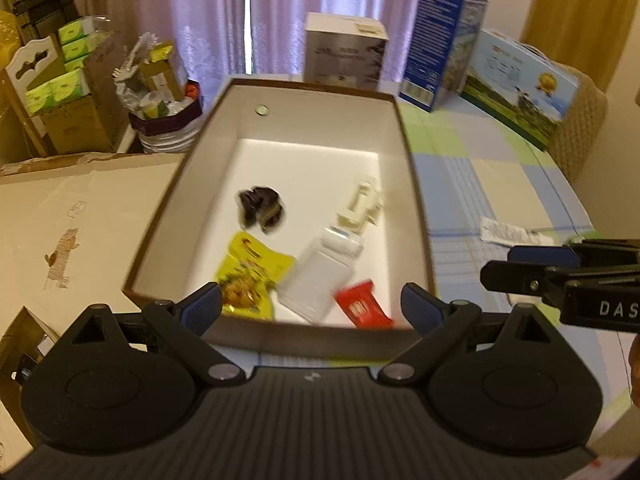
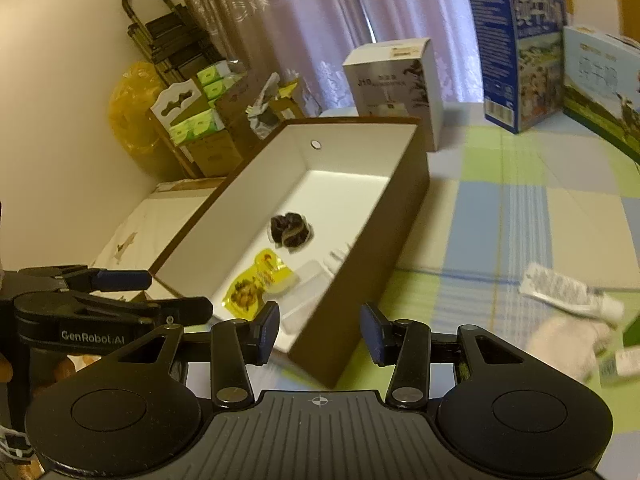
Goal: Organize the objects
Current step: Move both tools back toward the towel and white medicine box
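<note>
both my grippers, left gripper (image 1: 310, 306) and right gripper (image 2: 319, 334), are spread open and empty; the brown box (image 1: 416, 184) with a yellow snack packet (image 1: 250, 272) sits just beyond my left fingertips.

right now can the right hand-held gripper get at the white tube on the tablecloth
Probably yes: the right hand-held gripper is open and empty, and the white tube lies uncovered on the tablecloth outside the box, just to its right.

Both tools (image 1: 311, 307) (image 2: 319, 332) spread wide, empty.
</note>
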